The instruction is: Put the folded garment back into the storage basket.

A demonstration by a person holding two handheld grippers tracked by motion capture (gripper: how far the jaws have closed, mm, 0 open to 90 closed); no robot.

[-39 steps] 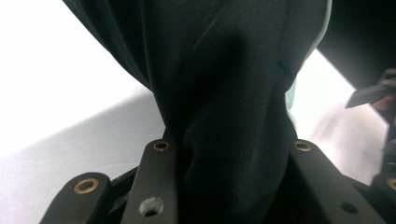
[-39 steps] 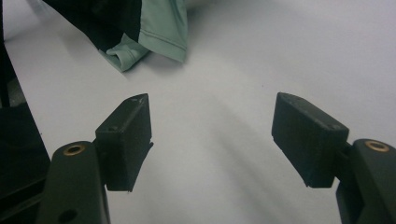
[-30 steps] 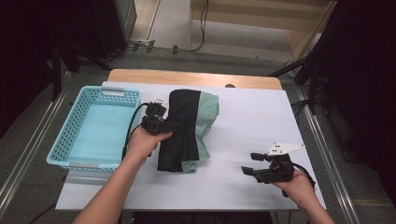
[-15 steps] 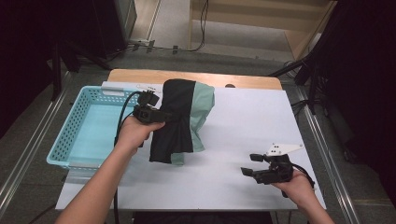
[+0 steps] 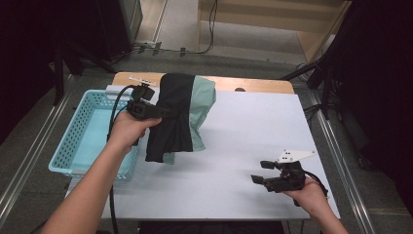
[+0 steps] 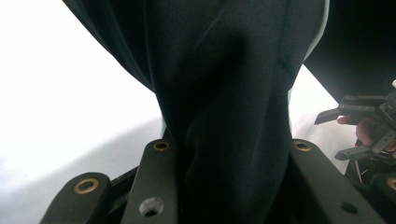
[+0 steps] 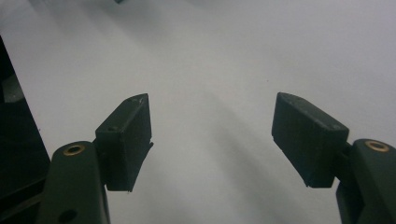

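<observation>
Transfer step in hand: the left gripper (image 5: 163,112), jaws closed on a bunched fold of the black-and-mint garment (image 5: 182,114), holds it lifted above the white table (image 5: 253,136), just right of the blue basket (image 5: 83,141). The garment hangs with its long axis running from far edge toward the person, loose hem pointing down and near. The right gripper (image 5: 260,171) rests wide open, holding nothing; next move probably calls for swinging left over the basket and releasing.
</observation>
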